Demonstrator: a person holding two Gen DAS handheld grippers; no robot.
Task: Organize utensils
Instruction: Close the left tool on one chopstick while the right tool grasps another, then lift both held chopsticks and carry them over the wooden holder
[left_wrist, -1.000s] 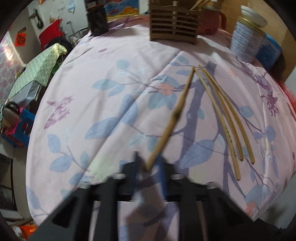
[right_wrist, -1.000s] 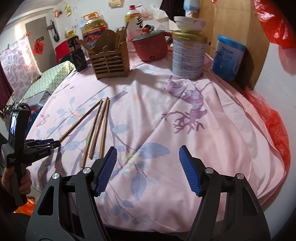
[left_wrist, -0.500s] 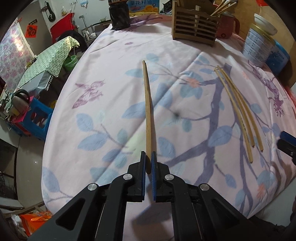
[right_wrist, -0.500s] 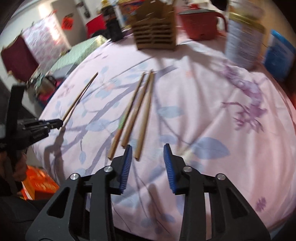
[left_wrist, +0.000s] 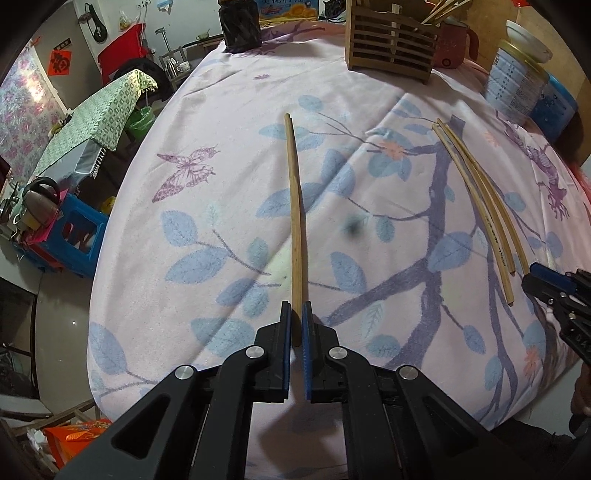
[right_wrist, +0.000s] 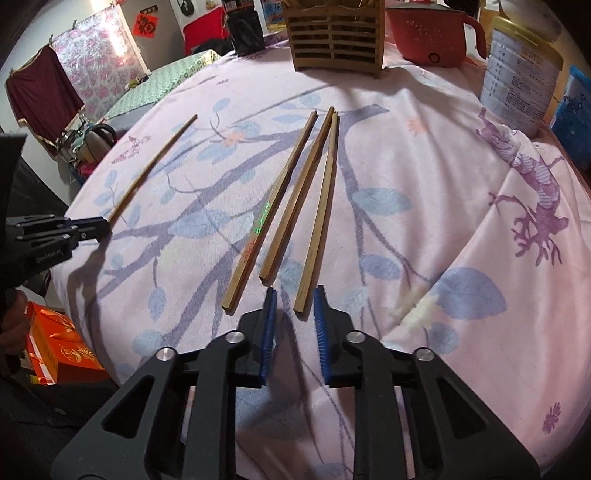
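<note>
Left gripper (left_wrist: 294, 325): clamped on one chopstick (left_wrist: 294, 206), near table's (right_wrist: 424, 155) left edge.
Right gripper (right_wrist: 294, 310): jaws closing around rightmost chopstick (right_wrist: 320, 206); not yet gripped.
Holder (right_wrist: 334, 35): far edge.
Remaining: four chopsticks unstowed.

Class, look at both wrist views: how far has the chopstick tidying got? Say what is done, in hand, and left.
Done: some sticks already stand in the wooden holder. In hand: the left tool is shut on one chopstick; the right tool is closing around the near end of the rightmost chopstick, not yet gripping. Left: the other two loose chopsticks on the tablecloth.
</note>
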